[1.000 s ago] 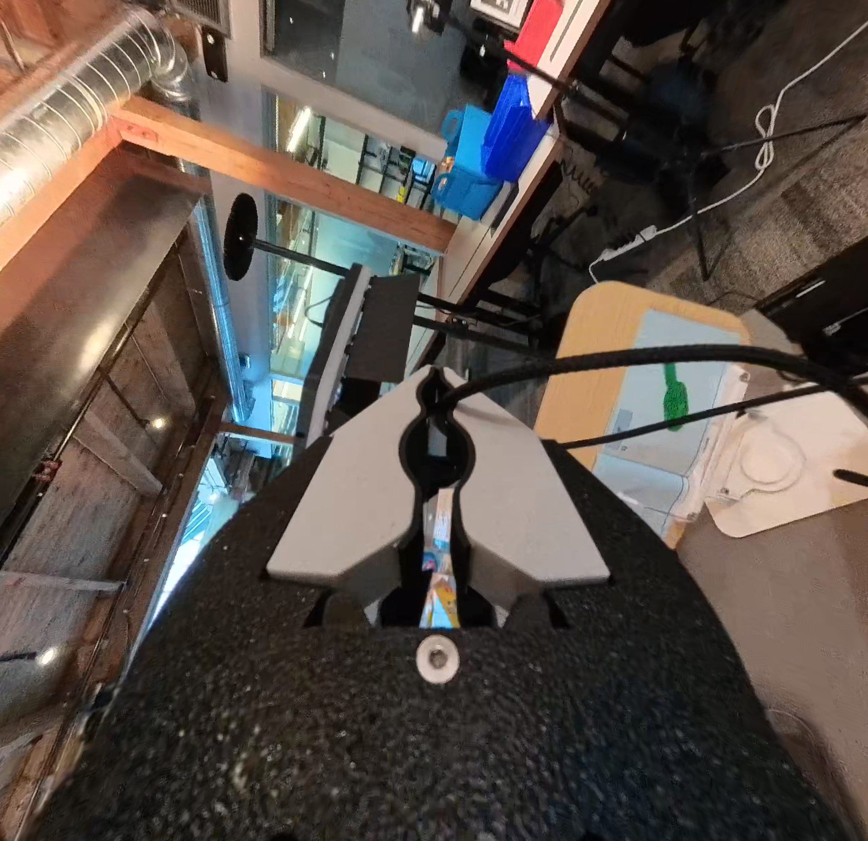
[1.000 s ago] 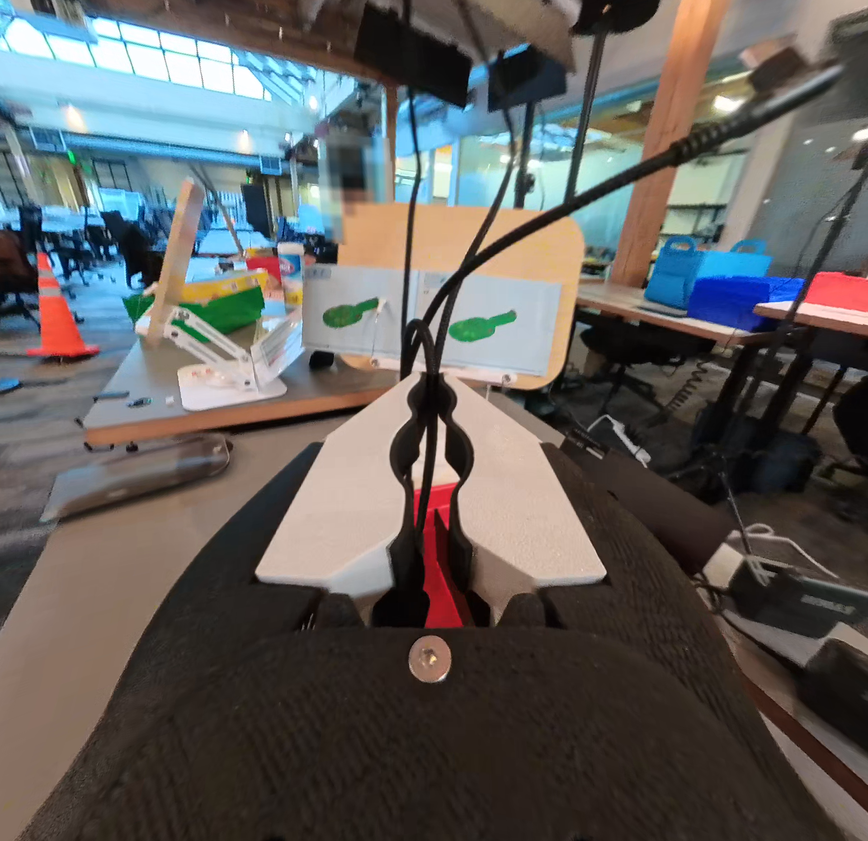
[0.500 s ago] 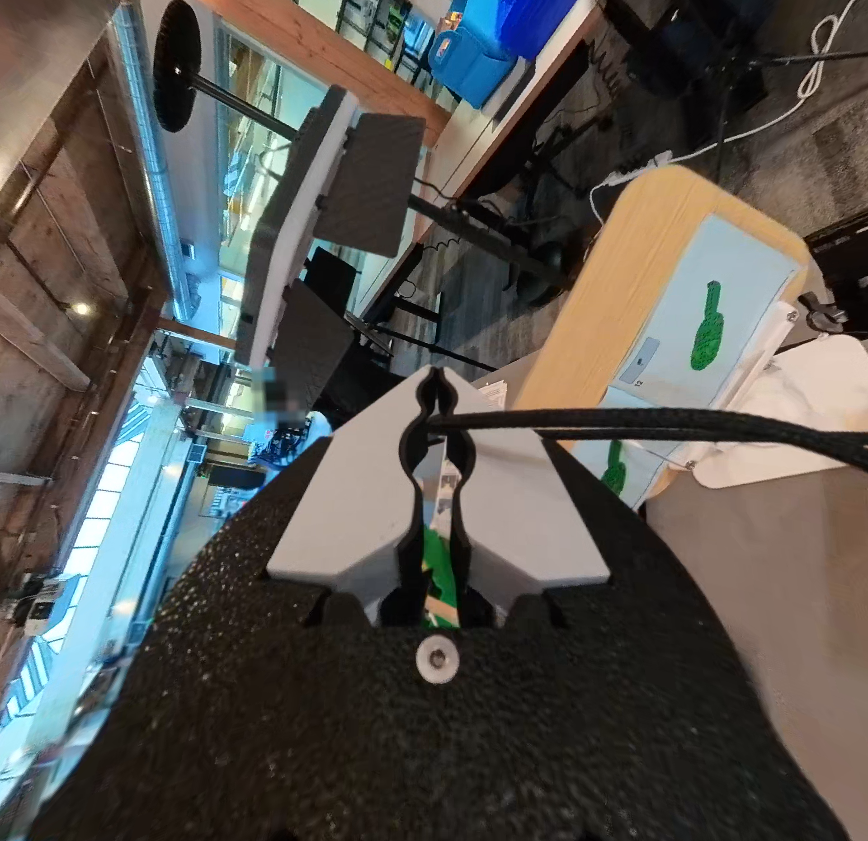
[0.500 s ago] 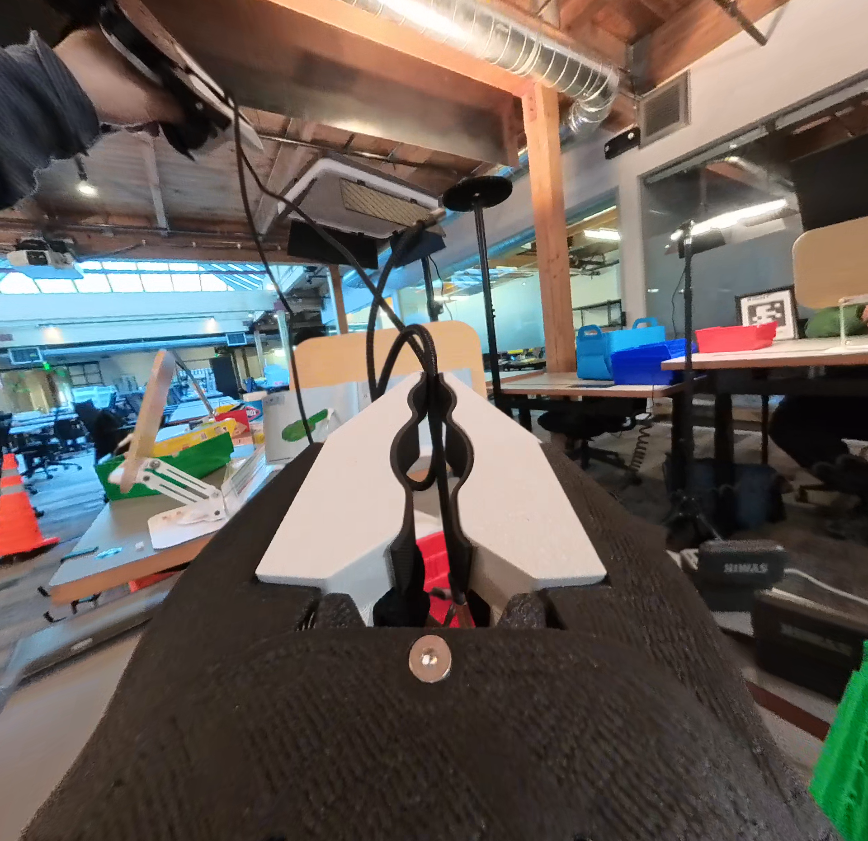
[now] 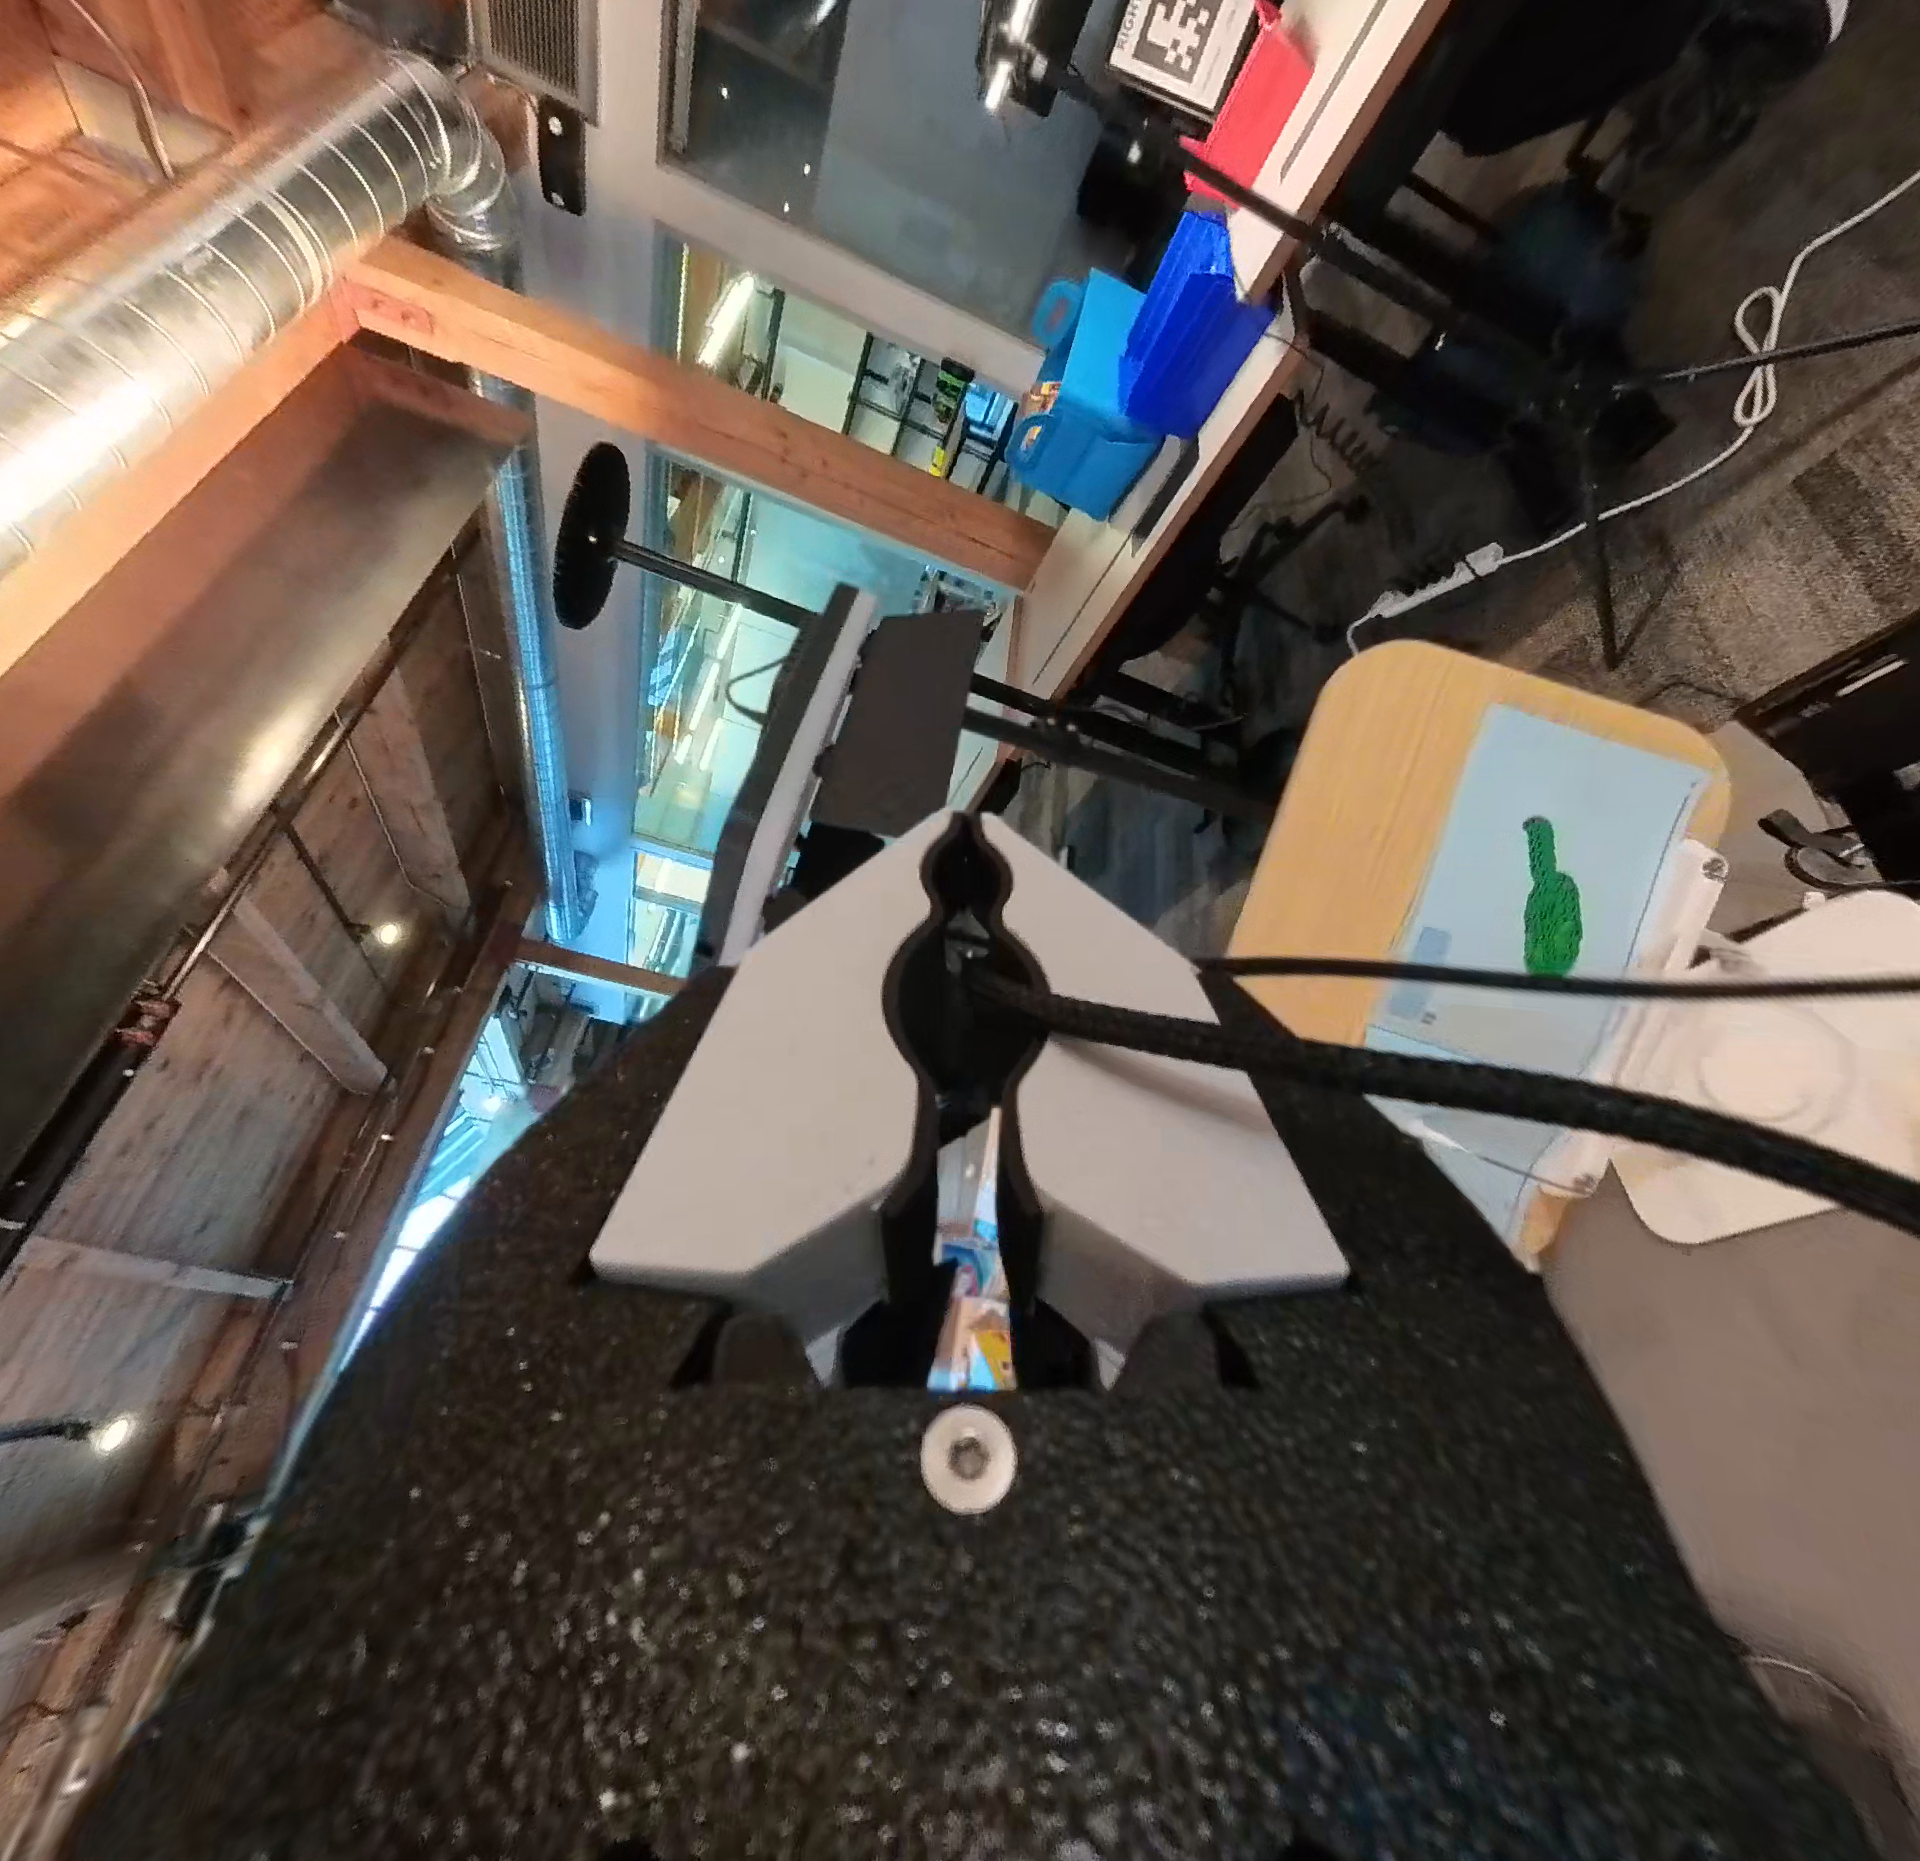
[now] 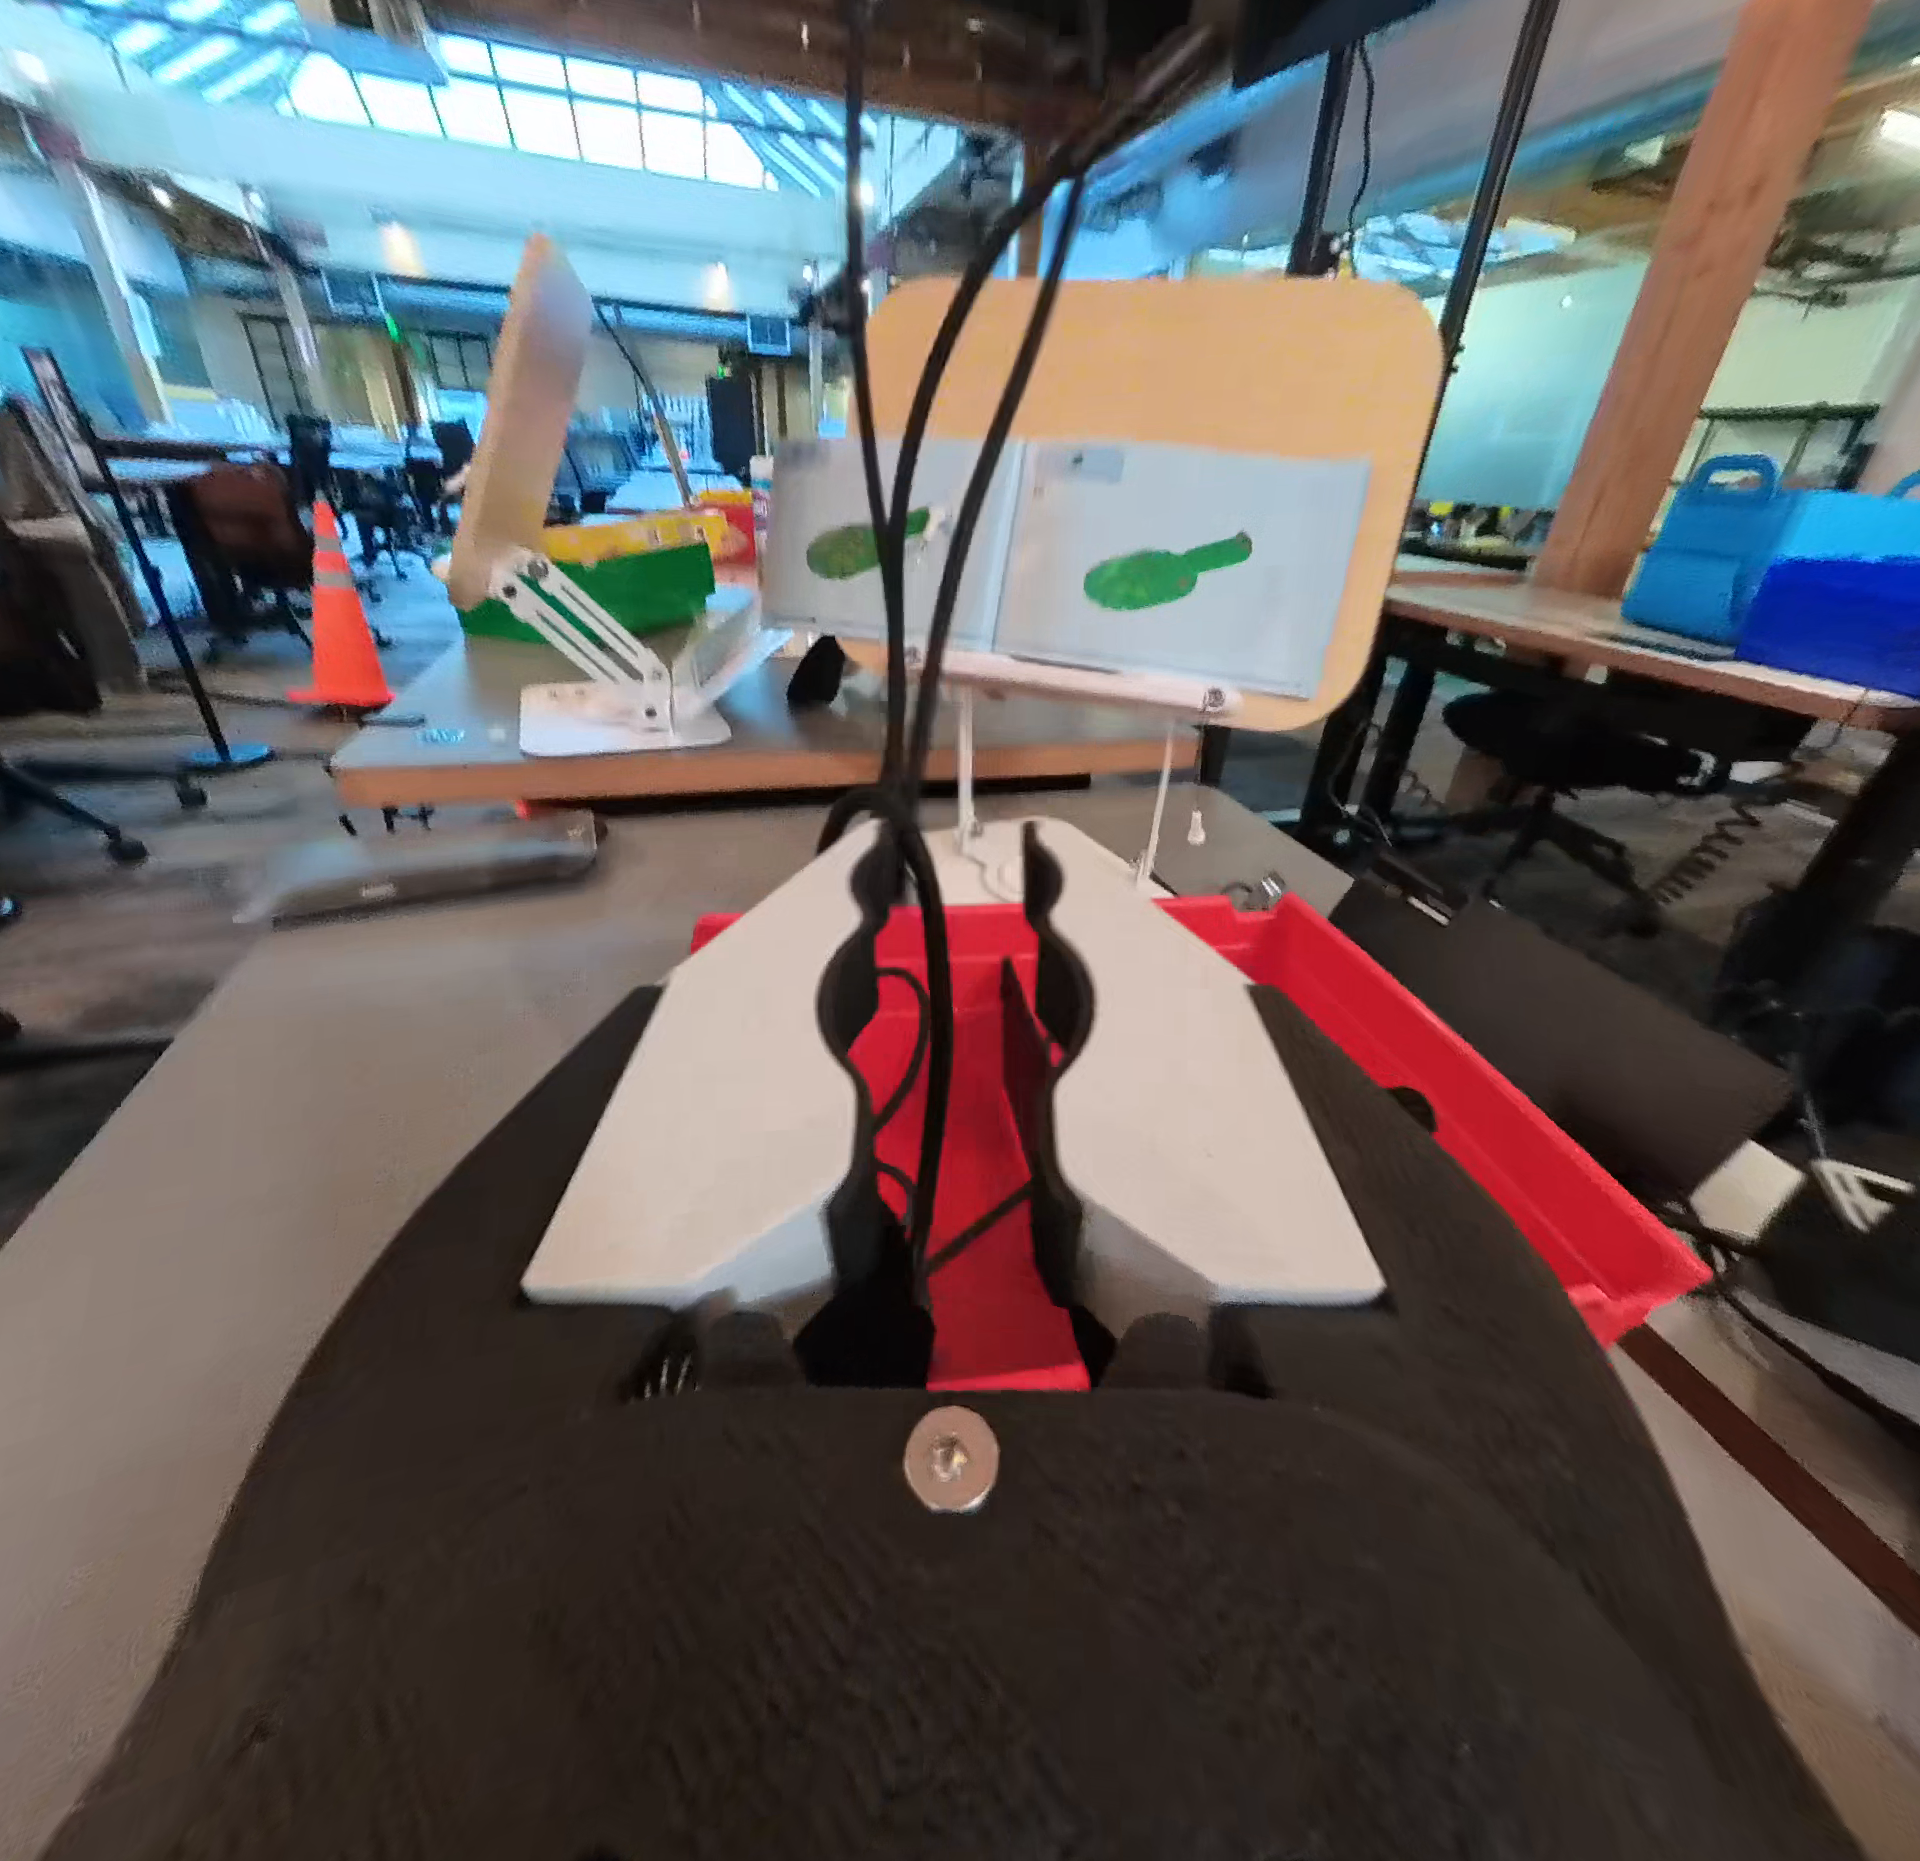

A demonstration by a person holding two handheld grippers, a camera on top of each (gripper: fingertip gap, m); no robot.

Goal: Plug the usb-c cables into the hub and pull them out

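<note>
My left gripper (image 5: 964,835) is shut, tilted sideways and pointing out into the room. A thick braided black usb-c cable (image 5: 1455,1073) comes out of the round gap between its jaws and runs off to the right. A thin black cable (image 5: 1558,973) runs alongside it. My right gripper (image 6: 956,835) is open above a red tray (image 6: 1455,1084). Two black cables (image 6: 940,1032) hang from above through the gap and lie against its left finger (image 6: 727,1084). I cannot make out the hub.
A wooden board (image 6: 1143,388) with pale blue sheets and green shapes stands on a white stand behind the tray; it also shows in the left wrist view (image 5: 1382,772). The tray sits on a grey tabletop (image 6: 312,1084). An orange cone (image 6: 338,616) and blue bins (image 6: 1766,564) are farther off. Tip to tip, the grippers are about 45 cm apart.
My right gripper has opened and let go of the black cables, and has tipped down over the red tray. My left gripper has swung round with the braided cable still in it.
</note>
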